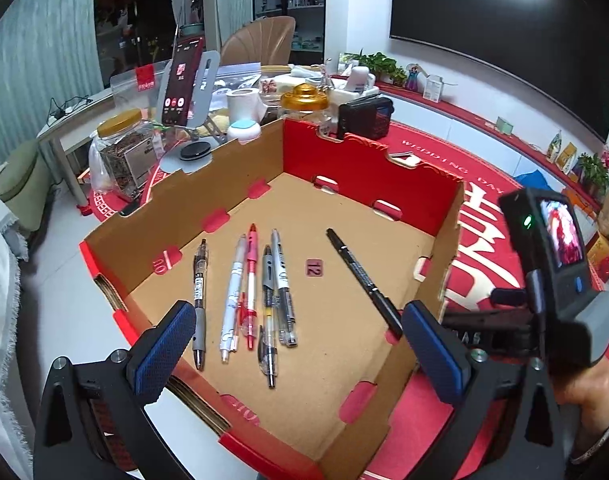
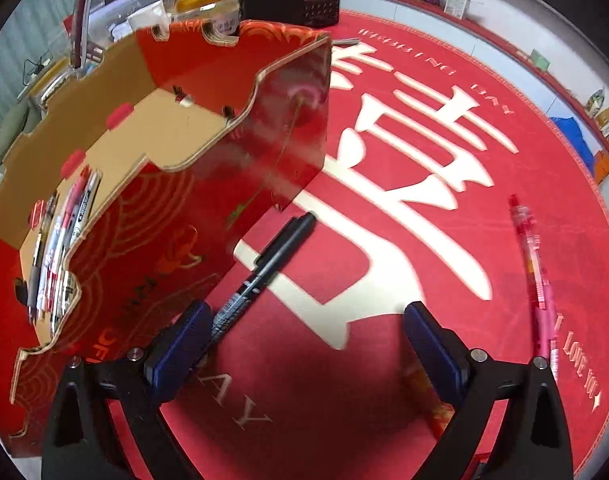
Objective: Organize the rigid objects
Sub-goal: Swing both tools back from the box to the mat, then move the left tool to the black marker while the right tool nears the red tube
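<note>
Reaching over the red desk mat, the right gripper [image 2: 304,344] hung released, a black marker [image 2: 264,268] just ahead by its left finger outside the cardboard box [image 2: 208,136], so centring on the barrel looked wise before clenching.

Bright indoor light glares off the dark screen [image 1: 504,20] far above the left claw [image 1: 300,352], while fisheye bending darkens every corner and the red pen [image 2: 534,276] right of the right claw [image 2: 304,344] smears with blur.
</note>
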